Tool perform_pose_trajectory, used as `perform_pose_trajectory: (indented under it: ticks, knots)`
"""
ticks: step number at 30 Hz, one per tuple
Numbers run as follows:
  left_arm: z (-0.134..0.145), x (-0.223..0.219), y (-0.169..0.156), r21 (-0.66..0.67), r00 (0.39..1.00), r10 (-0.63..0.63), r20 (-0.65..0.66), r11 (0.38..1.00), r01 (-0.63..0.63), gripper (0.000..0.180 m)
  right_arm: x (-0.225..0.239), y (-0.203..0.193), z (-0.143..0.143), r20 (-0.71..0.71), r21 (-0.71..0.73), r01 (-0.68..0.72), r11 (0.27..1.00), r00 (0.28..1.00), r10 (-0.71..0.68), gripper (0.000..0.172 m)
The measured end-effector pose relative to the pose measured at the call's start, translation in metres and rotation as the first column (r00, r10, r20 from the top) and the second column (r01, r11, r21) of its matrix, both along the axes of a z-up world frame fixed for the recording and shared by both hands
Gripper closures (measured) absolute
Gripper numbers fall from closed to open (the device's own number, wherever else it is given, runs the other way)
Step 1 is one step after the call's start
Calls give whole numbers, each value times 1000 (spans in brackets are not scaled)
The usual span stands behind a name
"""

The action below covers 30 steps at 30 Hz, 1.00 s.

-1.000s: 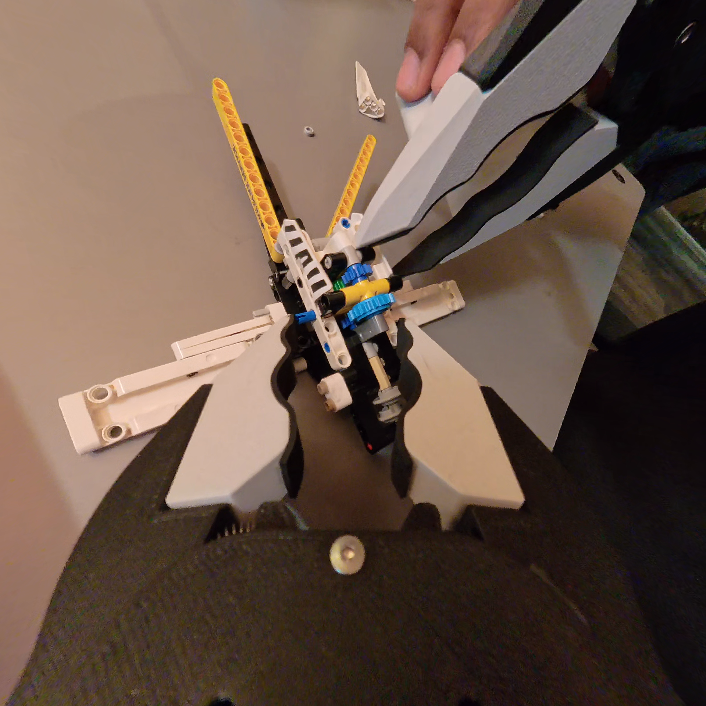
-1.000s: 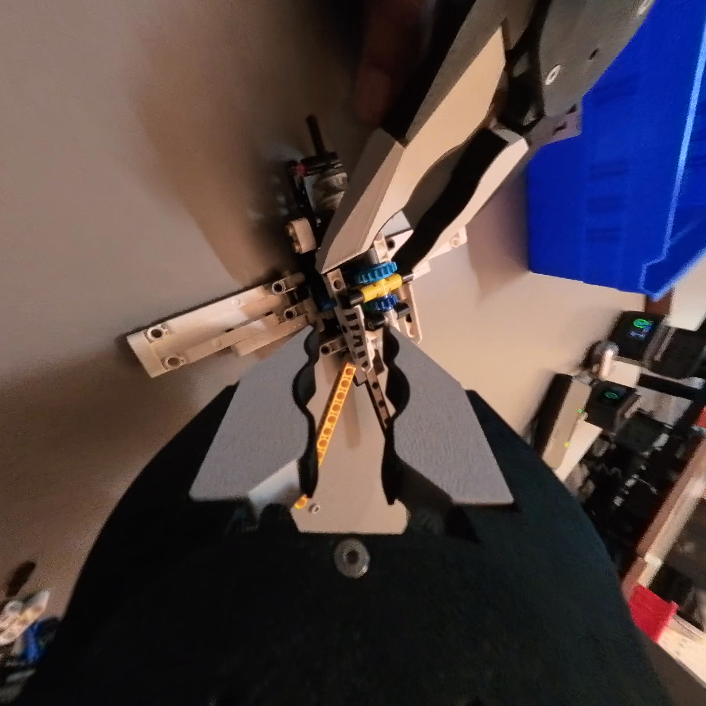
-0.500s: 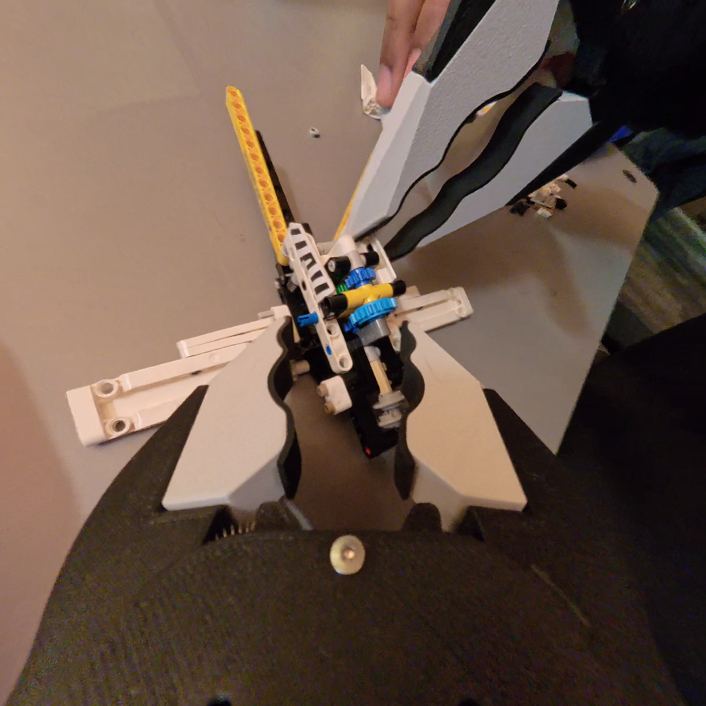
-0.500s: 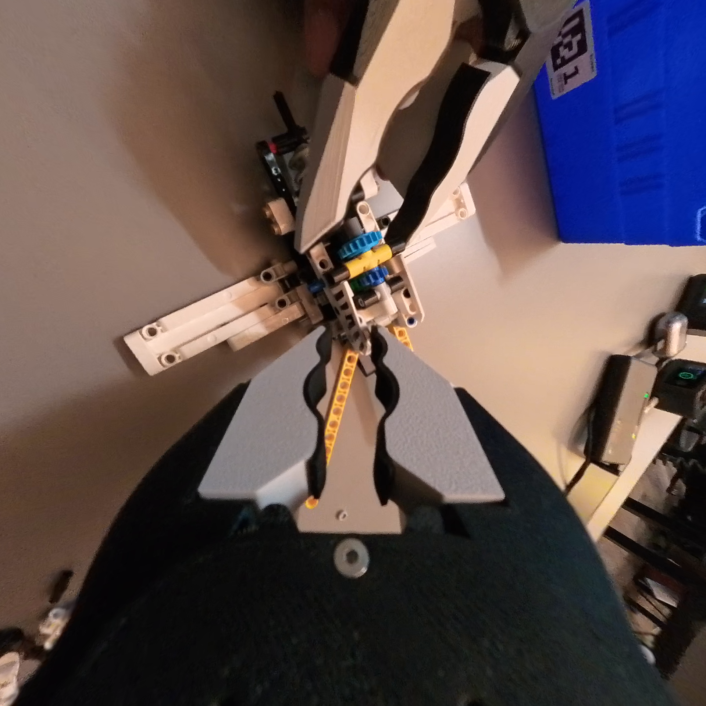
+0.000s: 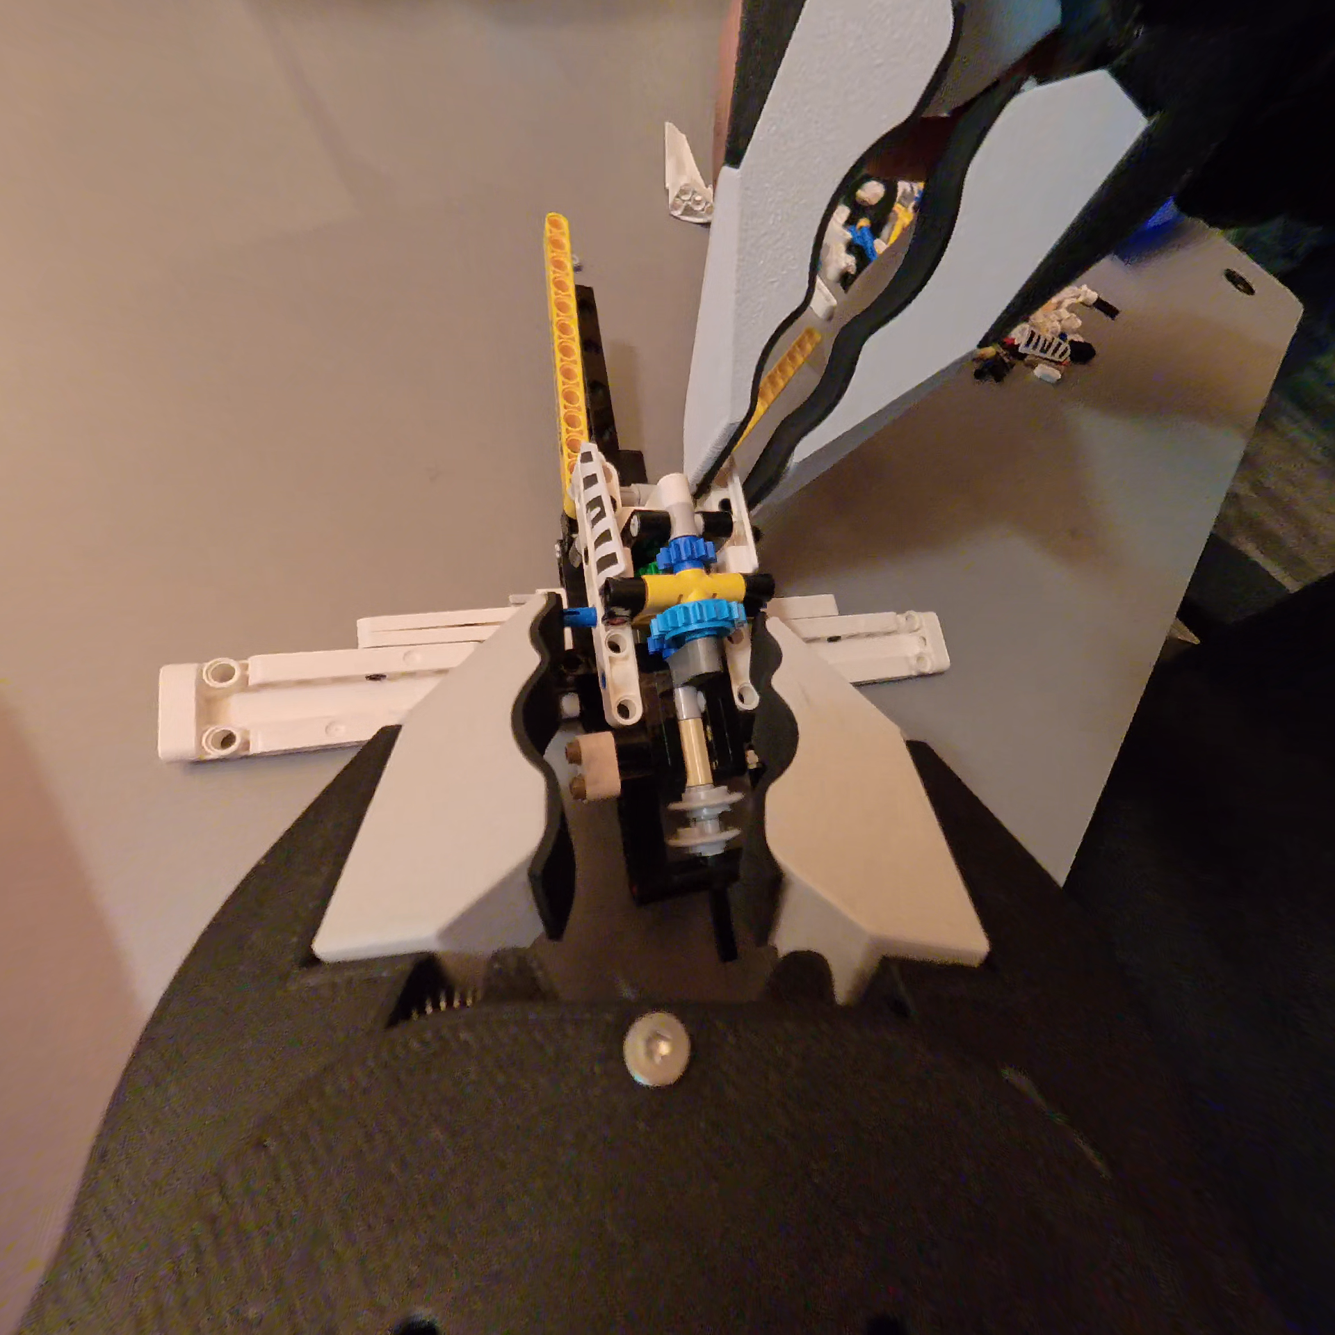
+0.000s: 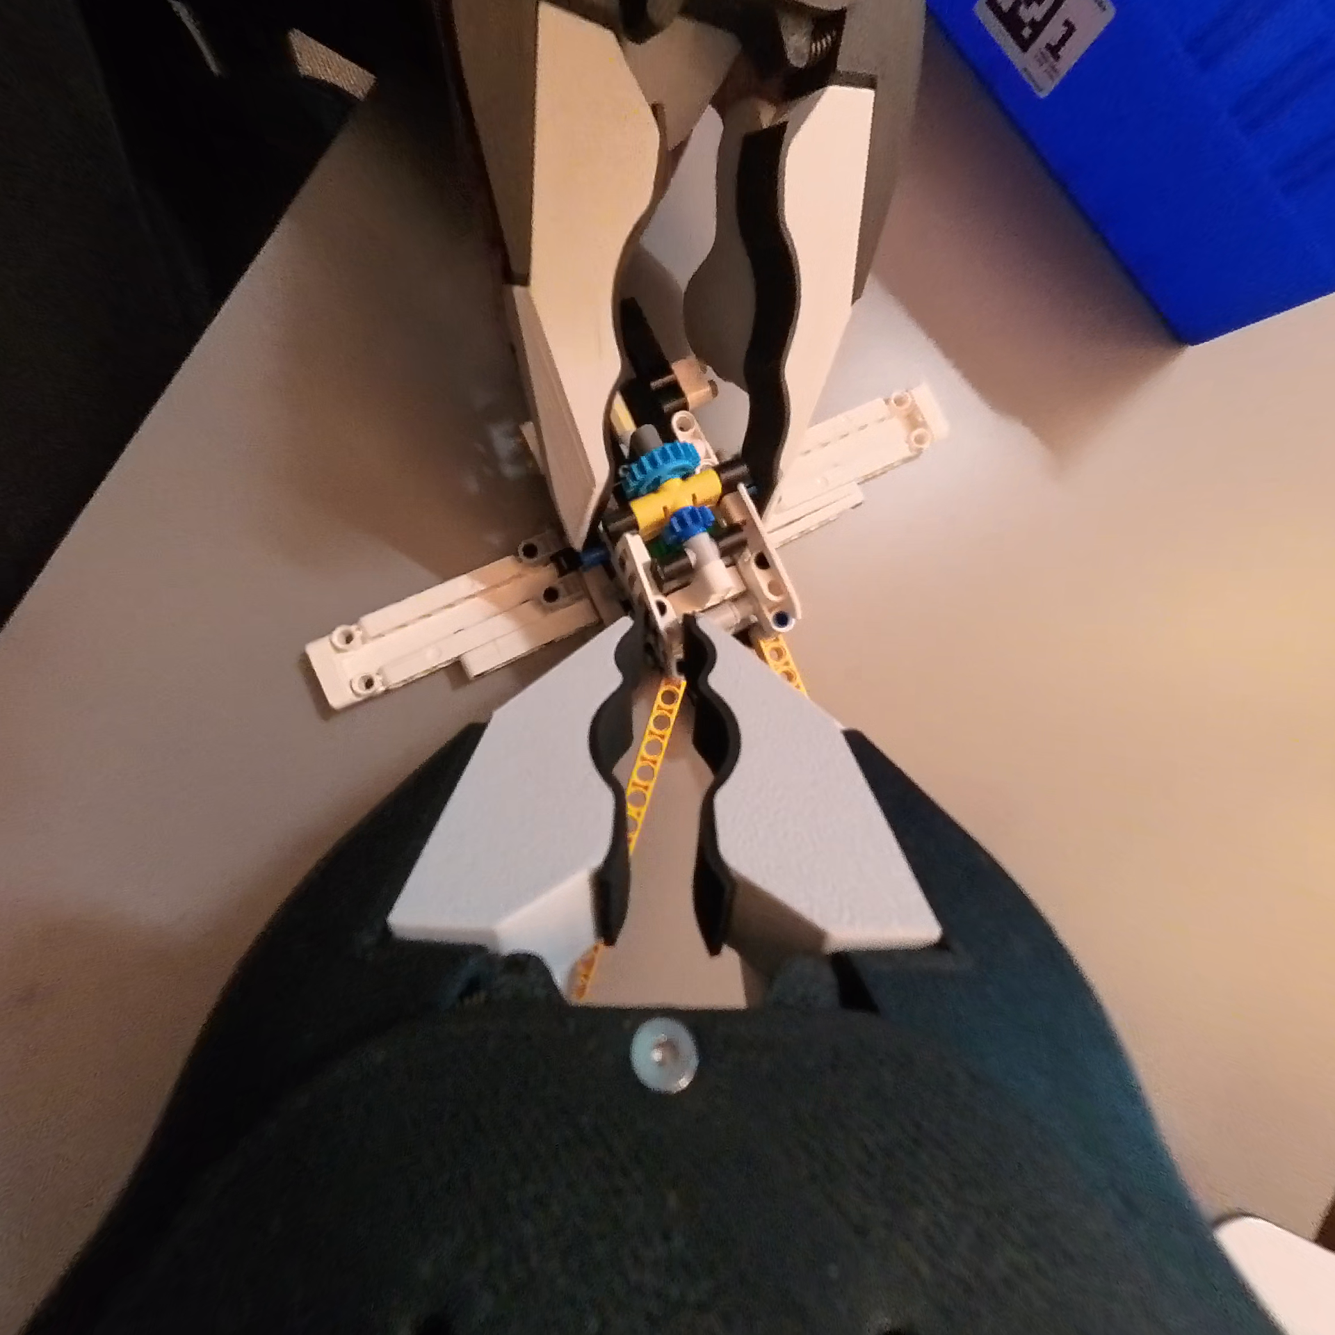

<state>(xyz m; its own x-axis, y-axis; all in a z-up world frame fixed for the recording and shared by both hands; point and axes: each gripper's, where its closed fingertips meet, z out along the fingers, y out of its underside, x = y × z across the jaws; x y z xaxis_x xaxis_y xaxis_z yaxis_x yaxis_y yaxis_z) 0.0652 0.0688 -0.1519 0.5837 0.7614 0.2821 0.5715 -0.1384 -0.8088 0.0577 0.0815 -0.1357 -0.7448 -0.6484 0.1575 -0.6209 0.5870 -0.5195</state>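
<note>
— Grey bench (image 5: 253,325) is carrying a white, black and yellow plastic brick model with blue gears (image 5: 679,599), lying at the centre.
— Why two grips?
— Left hand-held gripper (image 5: 654,628) is straddling the model's body at 6 o'clock, seemingly steadying it; right hand-held gripper (image 6: 668,636) is pinching a white beam edge from 12 o'clock.

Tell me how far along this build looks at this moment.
Done: the plastic beam-and-gear model already carries white wing panels, blue gears and long yellow beams. In hand: the left gripper clamps its body, and the right gripper pinches a white end beam. Left: a loose white piece and a small parts pile lie apart on the grey table.
</note>
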Motion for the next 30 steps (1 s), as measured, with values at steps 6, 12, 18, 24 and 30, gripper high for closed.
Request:
perform_pose_trajectory:
  ticks: [6,12,18,24,30]
  knots:
    - [0,2,5,7,999,-31,7,999,31,130,3,6,1,70,-6,-36,999,997,36,165]
    - [0,2,9,33,999,-31,19,999,31,134,6,13,8,168,-18,-45,999,985,47,166]
    - [0,1,9,40,999,-33,22,999,32,134,4,13,6,161,-65,-11,998,987,21,166]
    - [0,1,9,31,999,-31,17,999,30,134,2,15,17,184,-115,101,988,980,-79,165]
    - [0,1,9,30,999,-30,16,999,30,134,2,24,29,278,-166,265,950,937,-213,160]
